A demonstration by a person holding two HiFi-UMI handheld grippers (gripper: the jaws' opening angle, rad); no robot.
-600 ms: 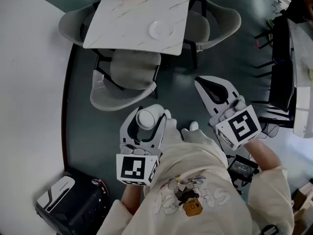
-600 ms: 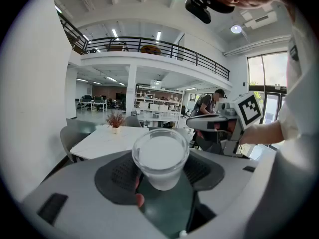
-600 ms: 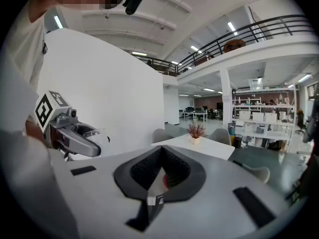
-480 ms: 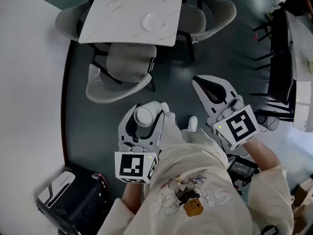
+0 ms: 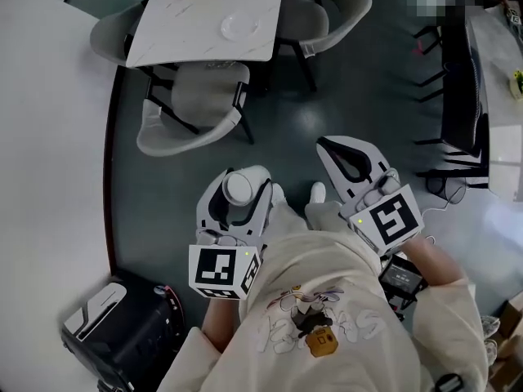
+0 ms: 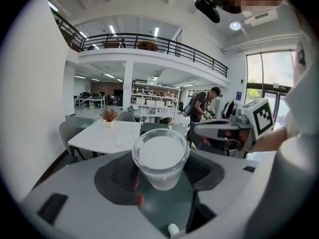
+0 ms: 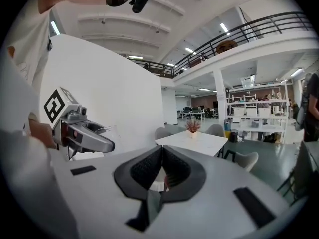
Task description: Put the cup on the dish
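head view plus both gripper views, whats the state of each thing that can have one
left gripper: shut on the cup
cup: held in the air, not yet on the dish
right gripper: shut, empty
dish: bare, on the white table

The head camera looks steeply down from above the person. The left gripper (image 5: 239,188) and right gripper (image 5: 331,148) are close at lower centre, and the tabletop (image 5: 188,23) is far off at the upper left of the frame. Each gripper camera sits just behind its own jaws and faces level across the room. Both show that distant tabletop, and each catches the other gripper at the side of its frame.
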